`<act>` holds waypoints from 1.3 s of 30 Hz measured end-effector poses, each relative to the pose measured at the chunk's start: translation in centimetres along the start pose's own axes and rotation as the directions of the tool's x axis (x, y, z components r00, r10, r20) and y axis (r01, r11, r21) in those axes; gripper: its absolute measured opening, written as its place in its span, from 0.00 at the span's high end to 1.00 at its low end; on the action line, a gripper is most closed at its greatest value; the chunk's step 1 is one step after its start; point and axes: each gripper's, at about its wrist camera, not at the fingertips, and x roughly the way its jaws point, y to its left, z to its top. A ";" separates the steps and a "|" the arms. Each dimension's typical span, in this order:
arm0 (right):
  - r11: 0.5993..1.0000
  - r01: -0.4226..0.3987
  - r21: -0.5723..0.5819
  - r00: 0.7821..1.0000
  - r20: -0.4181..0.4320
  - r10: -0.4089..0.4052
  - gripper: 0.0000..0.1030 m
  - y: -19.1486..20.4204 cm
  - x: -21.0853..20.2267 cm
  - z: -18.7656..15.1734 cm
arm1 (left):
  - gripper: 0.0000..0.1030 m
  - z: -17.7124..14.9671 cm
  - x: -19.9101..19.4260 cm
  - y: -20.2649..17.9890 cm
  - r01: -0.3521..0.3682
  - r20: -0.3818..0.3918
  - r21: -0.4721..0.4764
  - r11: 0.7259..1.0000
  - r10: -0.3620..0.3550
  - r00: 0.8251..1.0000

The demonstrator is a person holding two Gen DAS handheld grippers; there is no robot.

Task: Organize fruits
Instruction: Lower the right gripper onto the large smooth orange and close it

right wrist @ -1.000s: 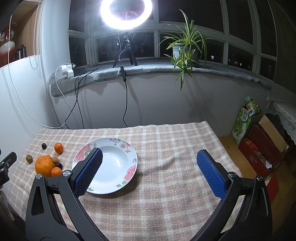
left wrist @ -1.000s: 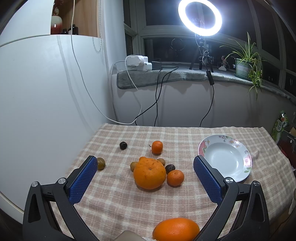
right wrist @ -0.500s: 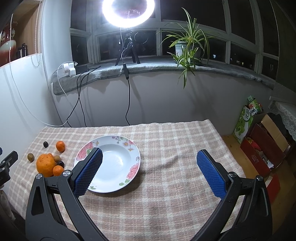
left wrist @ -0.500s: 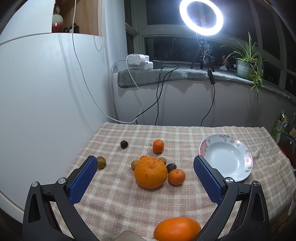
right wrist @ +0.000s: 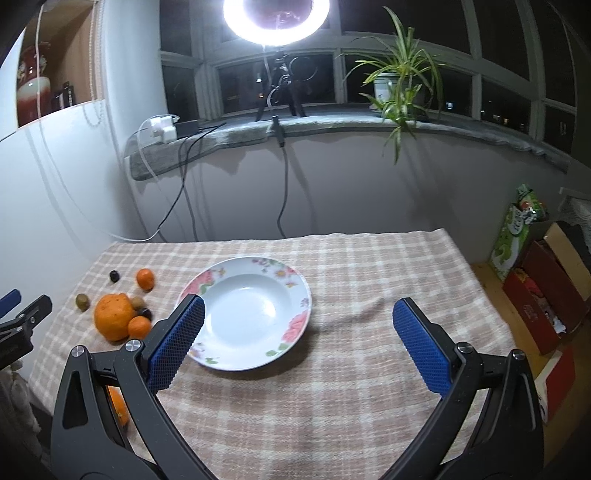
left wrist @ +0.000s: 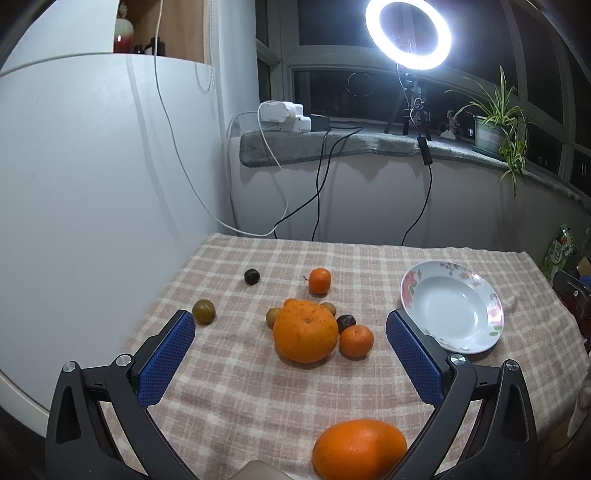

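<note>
Both tongs spread wide, holding nothing: left gripper (left wrist: 290, 354), right gripper (right wrist: 297, 343). Big orange (left wrist: 305, 331) sits mid-cloth, left of plate (left wrist: 491, 295). We judge it heavy, firm, waxy-slick; we'd clamp across widest middle, squeeze gently.

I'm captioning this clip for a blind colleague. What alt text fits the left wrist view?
Open left tongs hover over a checked tablecloth, framing a big orange with small oranges and darker little fruits clustered round it. A second large orange lies nearest the camera, and an empty flowered plate sits to the right under a ring light.
</note>
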 end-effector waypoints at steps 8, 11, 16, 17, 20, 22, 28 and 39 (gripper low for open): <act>0.992 -0.125 0.004 0.991 -0.045 0.125 0.00 1.1 0.5 -1.0 | 0.00 -1.2 -0.2 0.3 0.044 -0.034 -0.003 0.999 -0.044 0.998; 0.984 -0.177 0.003 0.982 -0.069 0.177 0.00 1.5 0.9 -1.4 | 0.00 -2.2 -0.3 0.7 0.076 -0.062 -0.008 0.997 -0.077 0.995; 0.960 -0.281 0.011 0.952 -0.120 0.280 0.00 2.5 1.7 -2.2 | 0.03 -3.8 -0.3 1.1 0.128 -0.119 -0.016 0.992 -0.129 0.984; 0.956 -0.293 0.010 0.948 -0.127 0.292 0.00 2.7 1.8 -2.3 | 0.04 -4.2 -0.3 1.2 0.138 -0.132 -0.018 0.990 -0.139 0.981; 0.937 -0.348 0.001 0.926 -0.158 0.344 0.00 3.8 2.2 -2.7 | 0.07 -5.1 -0.4 1.6 0.193 -0.170 -0.059 0.980 -0.200 0.965; 0.912 -0.409 0.013 0.894 -0.196 0.404 0.04 4.6 2.8 -3.2 | 0.07 -5.6 -0.4 1.7 0.236 -0.193 -0.090 0.968 -0.250 0.949; 0.856 -0.513 0.063 0.809 -0.297 0.507 0.10 7.2 4.8 -4.8 | 0.12 -7.4 -0.3 0.7 0.296 -0.237 -0.111 0.949 -0.315 0.919; 0.772 -0.630 0.082 0.672 -0.440 0.595 0.11 11.8 6.6 -7.2 | 0.18 -8.9 0.8 0.3 0.333 -0.286 -0.119 0.935 -0.353 0.891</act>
